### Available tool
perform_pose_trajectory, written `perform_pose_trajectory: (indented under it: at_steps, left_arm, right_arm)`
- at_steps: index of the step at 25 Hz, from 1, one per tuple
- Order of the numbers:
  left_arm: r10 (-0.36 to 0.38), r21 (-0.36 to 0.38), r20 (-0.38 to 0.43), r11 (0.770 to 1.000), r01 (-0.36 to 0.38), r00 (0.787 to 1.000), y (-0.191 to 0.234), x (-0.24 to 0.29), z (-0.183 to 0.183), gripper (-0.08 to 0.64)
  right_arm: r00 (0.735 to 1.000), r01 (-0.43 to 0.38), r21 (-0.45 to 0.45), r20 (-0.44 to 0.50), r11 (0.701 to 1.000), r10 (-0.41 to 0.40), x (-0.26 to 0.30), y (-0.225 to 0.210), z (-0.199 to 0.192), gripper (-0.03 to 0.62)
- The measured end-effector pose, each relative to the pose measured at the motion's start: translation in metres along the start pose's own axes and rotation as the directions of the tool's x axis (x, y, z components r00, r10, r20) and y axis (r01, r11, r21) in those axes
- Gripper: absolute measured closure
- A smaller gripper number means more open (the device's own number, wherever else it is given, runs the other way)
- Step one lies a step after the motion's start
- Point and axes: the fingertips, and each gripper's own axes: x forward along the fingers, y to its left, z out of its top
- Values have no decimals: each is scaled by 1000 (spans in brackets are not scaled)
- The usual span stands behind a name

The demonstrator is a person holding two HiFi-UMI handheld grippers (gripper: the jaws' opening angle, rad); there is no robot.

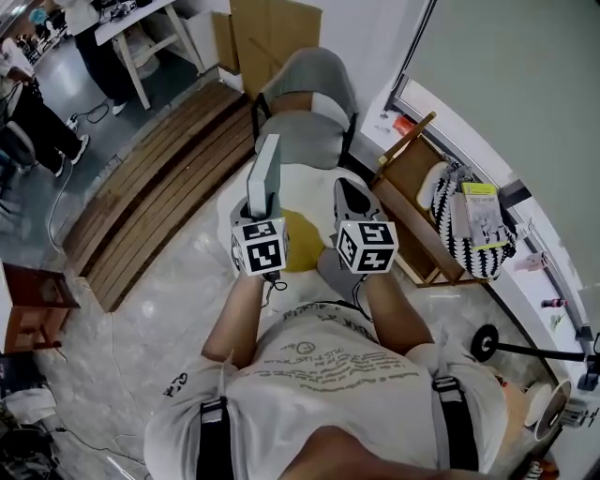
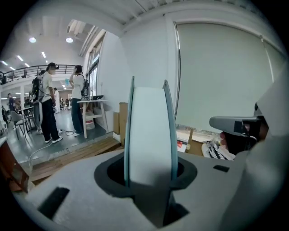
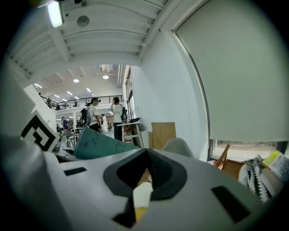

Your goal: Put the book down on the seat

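Grey chair [image 1: 305, 136], wooden platform [image 1: 159, 187] on marble floor [image 1: 159, 319].

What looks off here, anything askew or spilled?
Nothing spilled or damaged. Only oddity: the book stands on edge, clamped in the left gripper, not yet down on the grey chair.

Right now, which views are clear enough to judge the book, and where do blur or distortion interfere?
Head view: evenly lit, book and seat sharp. Left gripper view: heavy fisheye, black corners, book soft up close. Right gripper view: same fisheye, ceiling lamp glaring, jaws blurred.
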Motion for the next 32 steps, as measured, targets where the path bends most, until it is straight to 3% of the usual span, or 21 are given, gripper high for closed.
perform_pose_trajectory:
  at_steps: [3,6,13,18,22,27,32]
  left_arm:
    - [29,22,-27,999,-29,999,-4,12,-12,390]
    - [78,90,-61,993,-73,995,-8,23,-24,390]
    - [181,309,-105,941,-141,978,-16,43,-47,390]
    - [200,353,-164,926,-132,966,-21,59,-81,390]
    - [243,402,-223,905,-138,944,-22,73,-119,390]
    - [323,506,-269,849,-152,907,-14,90,-167,390]
    - [326,541,-317,833,-112,890,-20,109,-212,390]
  right_arm:
    - [1000,4,11,-29,1000,-4,-1,-14,-11,565]
    - [998,10,24,-60,1000,-8,0,-27,-24,564]
    - [987,29,38,-157,999,-23,4,-50,-62,565]
    - [978,33,34,-209,999,-26,9,-60,-87,565]
    - [965,46,36,-260,998,-35,10,-71,-113,565]
    - [946,72,51,-321,996,-52,10,-90,-154,565]
    - [933,92,62,-355,994,-64,10,-108,-186,565]
